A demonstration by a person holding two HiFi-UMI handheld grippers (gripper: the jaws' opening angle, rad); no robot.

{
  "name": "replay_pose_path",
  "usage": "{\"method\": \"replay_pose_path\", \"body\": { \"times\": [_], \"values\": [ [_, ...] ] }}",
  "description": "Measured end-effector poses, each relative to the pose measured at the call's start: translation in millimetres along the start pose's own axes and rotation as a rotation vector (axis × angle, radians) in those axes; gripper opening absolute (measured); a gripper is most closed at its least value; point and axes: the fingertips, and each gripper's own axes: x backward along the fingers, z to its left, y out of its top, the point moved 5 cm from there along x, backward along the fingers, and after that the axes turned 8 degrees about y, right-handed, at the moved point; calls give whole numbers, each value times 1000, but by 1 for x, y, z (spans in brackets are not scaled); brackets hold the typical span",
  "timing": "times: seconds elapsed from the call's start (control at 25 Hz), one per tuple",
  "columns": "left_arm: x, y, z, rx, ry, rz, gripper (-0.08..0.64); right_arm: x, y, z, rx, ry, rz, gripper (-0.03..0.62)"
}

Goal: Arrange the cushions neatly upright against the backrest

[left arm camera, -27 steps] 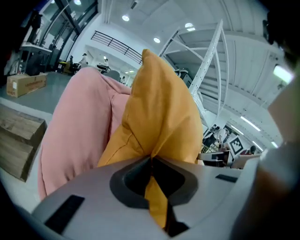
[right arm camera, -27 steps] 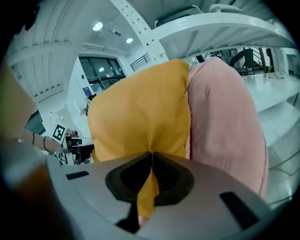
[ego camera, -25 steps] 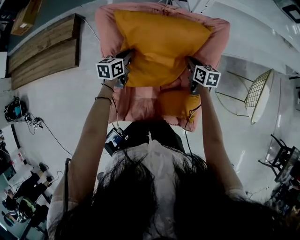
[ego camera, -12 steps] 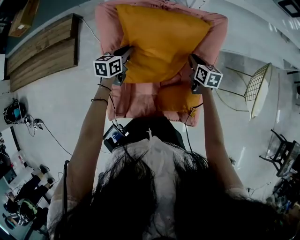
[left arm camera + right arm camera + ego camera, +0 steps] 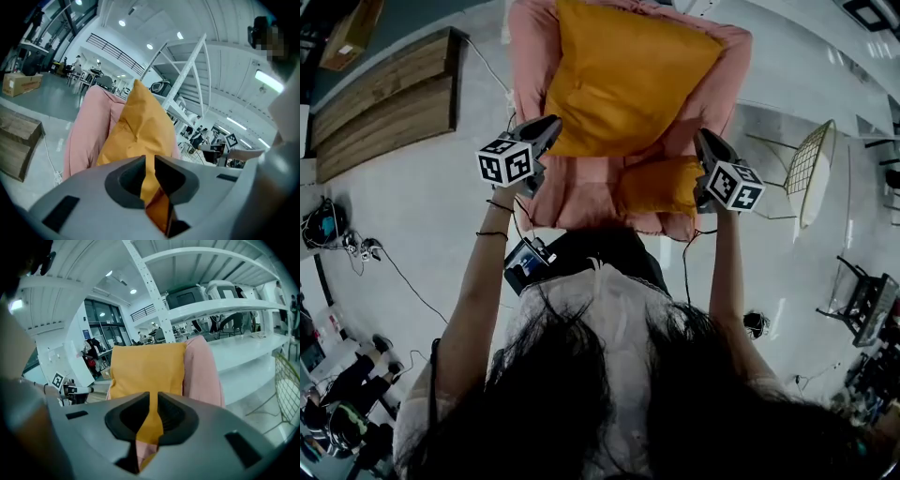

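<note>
**Big cushion propped, small one flat**

The large mustard-yellow fabric cushion [image 5: 628, 80] leans on the pink upholstered armchair [image 5: 530, 56], top centre. Unsupported, it may slump forward. The left gripper [image 5: 150, 159], jaws just eased ajar, and the clenched right gripper [image 5: 153, 397] hold nothing. The small orange cushion [image 5: 656, 186] lies near the seat's front edge. Open floor [image 5: 441, 234] lies left, and a white wire chair [image 5: 816, 187] crowds the right.

I see the armchair [image 5: 530, 66] standing on the floor [image 5: 422, 234]. A big cushion [image 5: 623, 80] leans upright against its backrest [image 5: 201, 366]; a small cushion [image 5: 656, 186] lies on the seat [image 5: 577, 192], front right.
</note>
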Motion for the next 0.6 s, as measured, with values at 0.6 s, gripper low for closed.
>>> {"method": "replay_pose_path", "body": {
  "times": [0.6],
  "values": [
    [17, -97, -47, -14, -144, 110, 49, 88, -78, 66, -30, -134, 26, 40]
  ]
}}
